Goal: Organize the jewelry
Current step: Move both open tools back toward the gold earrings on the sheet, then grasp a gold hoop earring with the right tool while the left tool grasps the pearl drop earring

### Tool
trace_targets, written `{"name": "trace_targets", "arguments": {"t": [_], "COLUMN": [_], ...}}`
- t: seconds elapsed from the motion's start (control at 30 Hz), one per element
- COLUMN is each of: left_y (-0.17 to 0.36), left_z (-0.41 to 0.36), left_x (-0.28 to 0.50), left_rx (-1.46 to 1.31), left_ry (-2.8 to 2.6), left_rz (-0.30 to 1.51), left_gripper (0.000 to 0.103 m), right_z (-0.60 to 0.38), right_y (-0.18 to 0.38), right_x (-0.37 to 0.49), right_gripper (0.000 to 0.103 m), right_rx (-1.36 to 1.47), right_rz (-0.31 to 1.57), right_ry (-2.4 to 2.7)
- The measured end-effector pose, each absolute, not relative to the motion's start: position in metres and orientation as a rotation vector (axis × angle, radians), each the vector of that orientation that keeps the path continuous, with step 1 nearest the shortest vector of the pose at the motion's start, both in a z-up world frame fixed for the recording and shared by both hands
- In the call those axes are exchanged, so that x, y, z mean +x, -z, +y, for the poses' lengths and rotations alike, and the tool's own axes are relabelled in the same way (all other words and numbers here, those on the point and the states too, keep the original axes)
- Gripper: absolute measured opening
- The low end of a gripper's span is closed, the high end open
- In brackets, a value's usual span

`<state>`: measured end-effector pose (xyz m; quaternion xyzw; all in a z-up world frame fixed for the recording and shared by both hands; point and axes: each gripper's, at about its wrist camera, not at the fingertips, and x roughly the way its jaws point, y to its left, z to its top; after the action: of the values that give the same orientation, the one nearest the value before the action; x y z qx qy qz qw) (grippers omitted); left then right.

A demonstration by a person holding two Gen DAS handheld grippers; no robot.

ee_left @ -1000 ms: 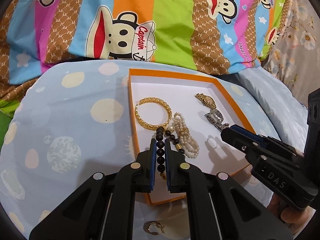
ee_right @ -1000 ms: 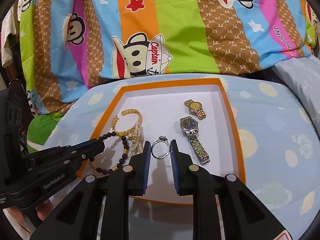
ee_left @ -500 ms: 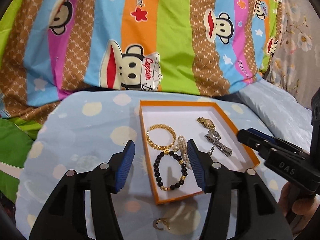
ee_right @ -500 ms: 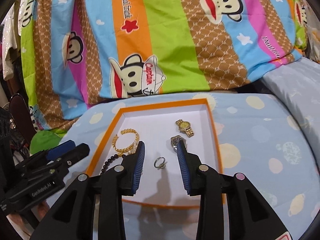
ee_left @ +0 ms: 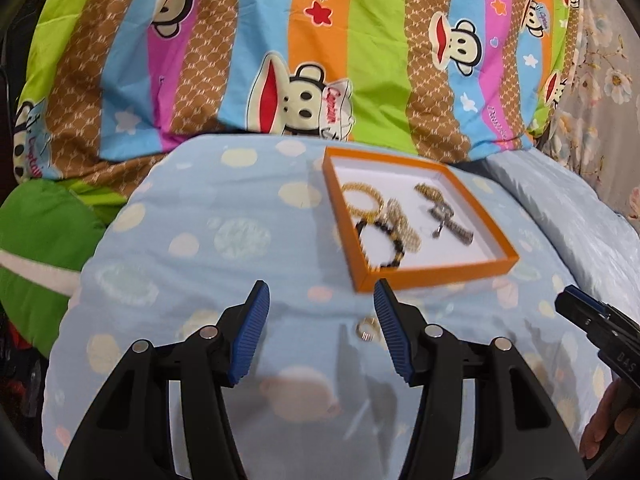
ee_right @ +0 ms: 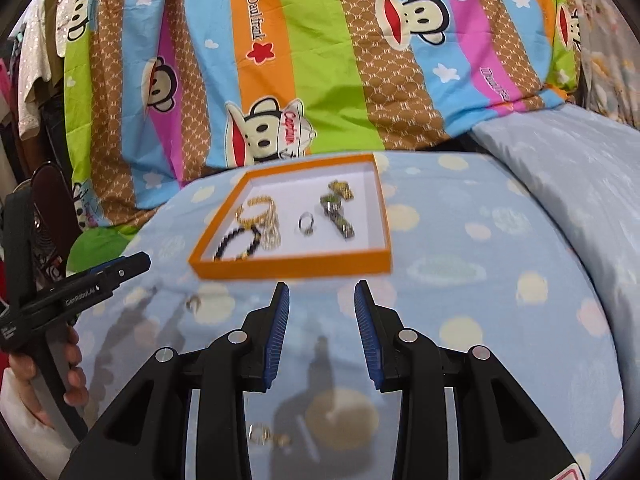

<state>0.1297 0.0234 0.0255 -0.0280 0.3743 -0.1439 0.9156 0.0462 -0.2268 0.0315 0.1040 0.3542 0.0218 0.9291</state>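
An orange-rimmed white tray point(ee_left: 436, 274) point(ee_right: 288, 262) lies on a light blue spotted cushion. In it are a gold bangle point(ee_left: 362, 199) point(ee_right: 256, 210), a black bead bracelet point(ee_left: 384, 240) point(ee_right: 236, 242), a pearl bracelet point(ee_left: 404, 224), a silver ring point(ee_right: 306, 224) and two watches point(ee_left: 448, 216) point(ee_right: 338, 212). A small gold earring point(ee_left: 366, 330) point(ee_right: 195, 303) lies on the cushion in front of the tray. My left gripper point(ee_left: 320, 328) is open and empty above the cushion, near the earring. My right gripper point(ee_right: 322, 332) is open and empty, short of the tray.
A striped cartoon-monkey blanket point(ee_left: 320, 60) point(ee_right: 320, 60) rises behind the cushion. A pale blue pillow point(ee_right: 580, 168) lies at the right. Another small gold piece point(ee_right: 264, 434) lies on the cushion under my right gripper. A green cloth point(ee_left: 36, 240) is at the left.
Both grippers opened, leaving the black bead bracelet and the silver ring in the tray, then drew back and up from the tray. The left one moved left.
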Motion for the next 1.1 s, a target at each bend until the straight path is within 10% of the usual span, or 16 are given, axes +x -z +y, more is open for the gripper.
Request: {"name": "trace_targets", "arguments": {"t": [1.1], "left_y": [0.010], "left_z": [0.007], "left_x": [0.052], "left_rx": [-0.045], "left_ry": [0.382], "left_rz": [0.873], "left_gripper": [0.056], "right_z": [-0.175], "right_y": [0.010], "right_x": [0.012], "right_gripper": [0.034], "right_rx": [0.088], "right_rz": [0.873], "right_ry": [-0.175]}}
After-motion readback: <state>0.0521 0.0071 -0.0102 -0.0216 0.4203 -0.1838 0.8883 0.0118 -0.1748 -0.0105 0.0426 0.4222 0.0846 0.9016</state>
